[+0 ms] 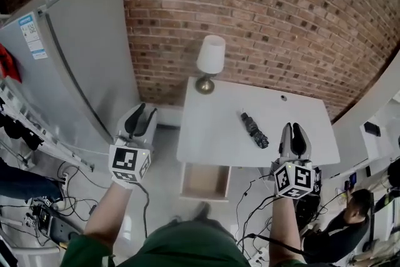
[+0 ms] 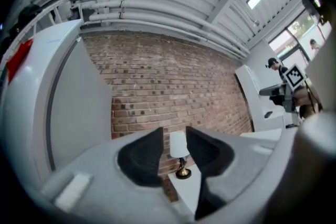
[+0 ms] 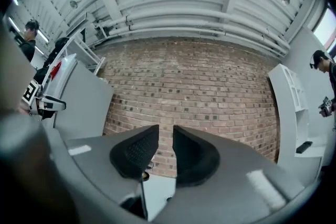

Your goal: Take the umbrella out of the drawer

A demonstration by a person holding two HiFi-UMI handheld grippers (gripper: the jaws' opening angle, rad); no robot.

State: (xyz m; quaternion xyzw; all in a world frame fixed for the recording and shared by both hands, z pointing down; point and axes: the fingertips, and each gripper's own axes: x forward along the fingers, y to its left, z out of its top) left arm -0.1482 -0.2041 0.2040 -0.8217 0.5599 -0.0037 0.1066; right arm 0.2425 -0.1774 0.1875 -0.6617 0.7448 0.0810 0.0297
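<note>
A folded black umbrella (image 1: 254, 130) lies on top of the white table (image 1: 212, 141), right of its middle. Below the table's front edge a wooden drawer (image 1: 205, 179) stands pulled out, and its inside looks bare. My left gripper (image 1: 140, 119) is held up to the left of the table, near the fridge. Its jaws stand apart with nothing between them (image 2: 173, 134). My right gripper (image 1: 294, 137) hovers over the table's front right corner, just right of the umbrella and apart from it. Its jaws keep a narrow gap and hold nothing (image 3: 166, 131).
A white-shaded lamp (image 1: 209, 62) stands at the table's back left corner. A tall grey fridge (image 1: 75, 59) is on the left and a brick wall (image 1: 269, 15) behind. Cables (image 1: 44, 197) cover the floor at left. A person (image 1: 350, 216) sits at lower right by white shelving (image 1: 375, 128).
</note>
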